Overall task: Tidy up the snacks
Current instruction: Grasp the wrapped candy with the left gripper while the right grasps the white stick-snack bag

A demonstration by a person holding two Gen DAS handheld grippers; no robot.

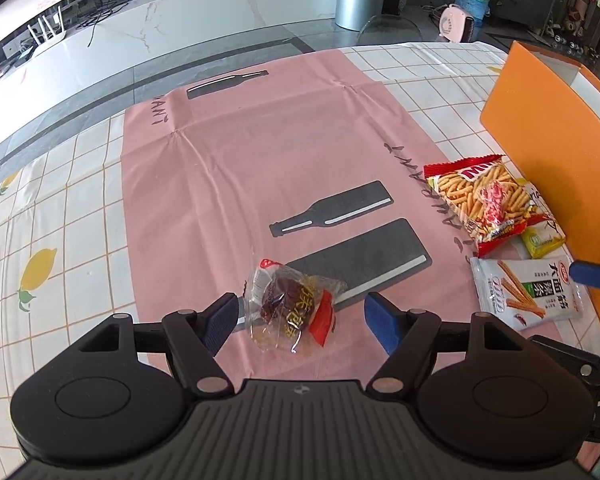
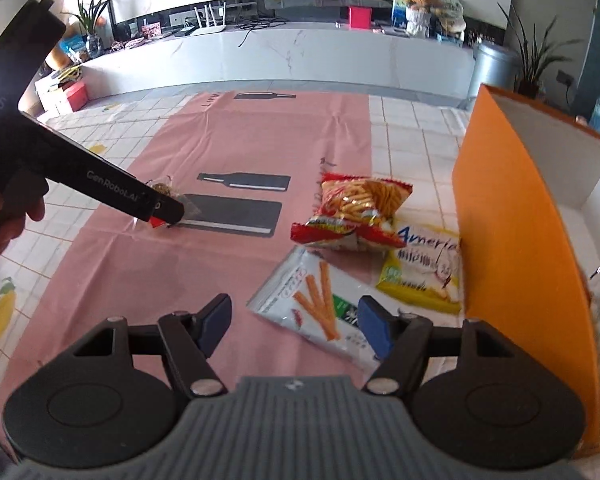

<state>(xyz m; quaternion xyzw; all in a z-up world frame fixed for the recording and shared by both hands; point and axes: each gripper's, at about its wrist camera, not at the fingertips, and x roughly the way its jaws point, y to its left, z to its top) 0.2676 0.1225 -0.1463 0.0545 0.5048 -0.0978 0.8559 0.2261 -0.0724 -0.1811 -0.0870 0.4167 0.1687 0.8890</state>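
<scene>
Left hand-held gripper (image 1: 300, 320) hangs released around the clear wrapped cake (image 1: 290, 308) — right hand-held gripper (image 2: 294, 322) released too, white stick-snack packet (image 2: 320, 308) at its twelve o'clock.

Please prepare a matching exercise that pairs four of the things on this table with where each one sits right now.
Things:
1. clear-wrapped pastry
2. red bag of stick snacks
3. white packet with breadstick picture
4. orange box

Places:
A. standing at the table's edge, beside the yellow packet
B. between the open fingers of the left gripper
C. lying partly on the yellow packet
D. flat in front of the open right gripper

Pairs: 1-B, 2-C, 3-D, 4-A
</scene>
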